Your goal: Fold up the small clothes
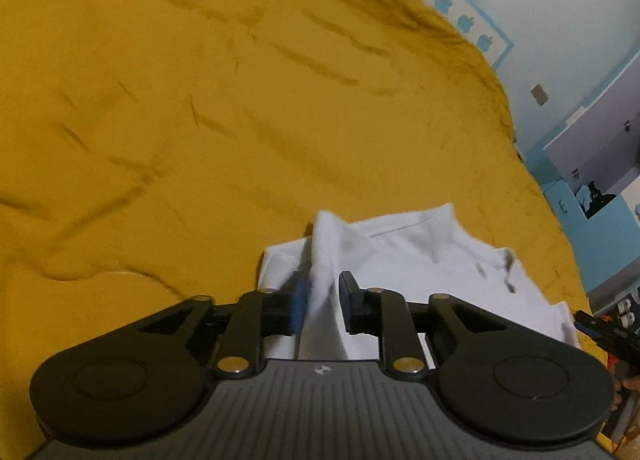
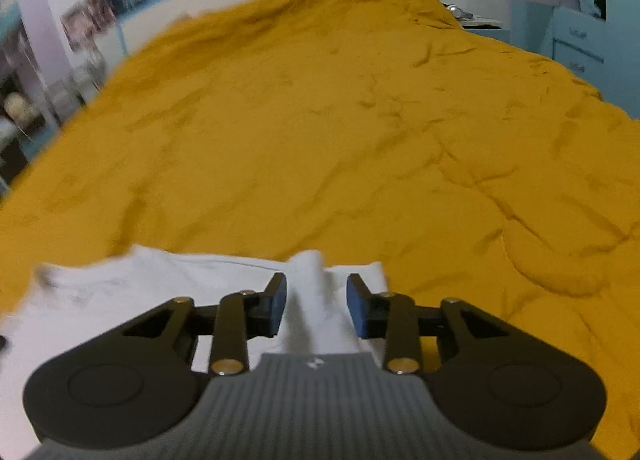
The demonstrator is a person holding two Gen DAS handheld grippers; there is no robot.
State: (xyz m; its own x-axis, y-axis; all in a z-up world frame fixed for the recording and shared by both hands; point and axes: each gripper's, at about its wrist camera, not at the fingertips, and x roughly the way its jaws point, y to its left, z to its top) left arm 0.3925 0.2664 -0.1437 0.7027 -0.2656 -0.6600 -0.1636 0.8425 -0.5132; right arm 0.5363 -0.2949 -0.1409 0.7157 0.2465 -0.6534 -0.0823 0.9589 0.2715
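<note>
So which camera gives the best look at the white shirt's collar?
The left wrist view: the white shirt shows its collar and placket there. The right wrist view shows only plain cloth and a raised fold between the tongs.

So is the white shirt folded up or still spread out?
Partly folded. The white shirt lies on the yellow blanket with layers overlapping, and a ridge of cloth stands between each gripper's open fingers.

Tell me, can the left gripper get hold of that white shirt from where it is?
Probably yes. The left gripper is open with a raised fold of the white shirt already between its fingers, and nothing blocks it on the yellow bedspread.
</note>
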